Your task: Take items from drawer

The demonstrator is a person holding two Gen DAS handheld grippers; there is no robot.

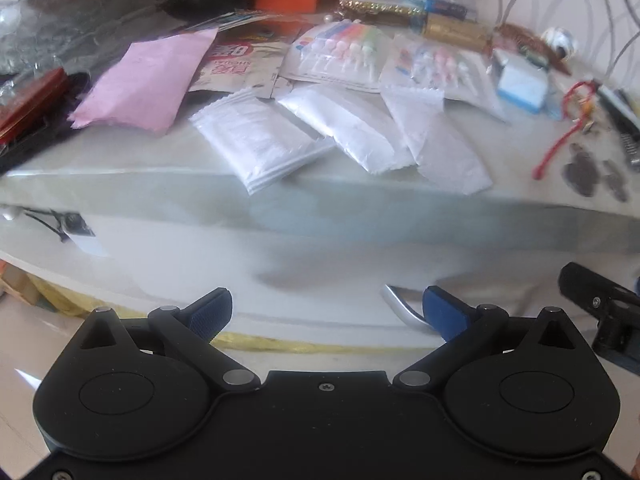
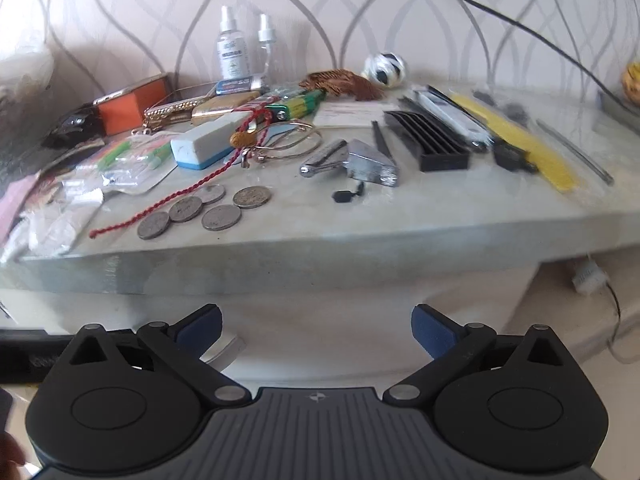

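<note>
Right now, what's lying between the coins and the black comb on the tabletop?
In the right wrist view, a metal clip and a small black bit lie between the coins and the black comb.

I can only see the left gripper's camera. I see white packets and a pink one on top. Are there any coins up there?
Observer: Yes, the right wrist view shows five coins near the front edge of the top.
Child: Is anything touching them?
Observer: A red cord runs just beside them.
Child: Is the other gripper holding something?
Observer: No, the right gripper is open and empty, in front of the white drawer front.
</note>
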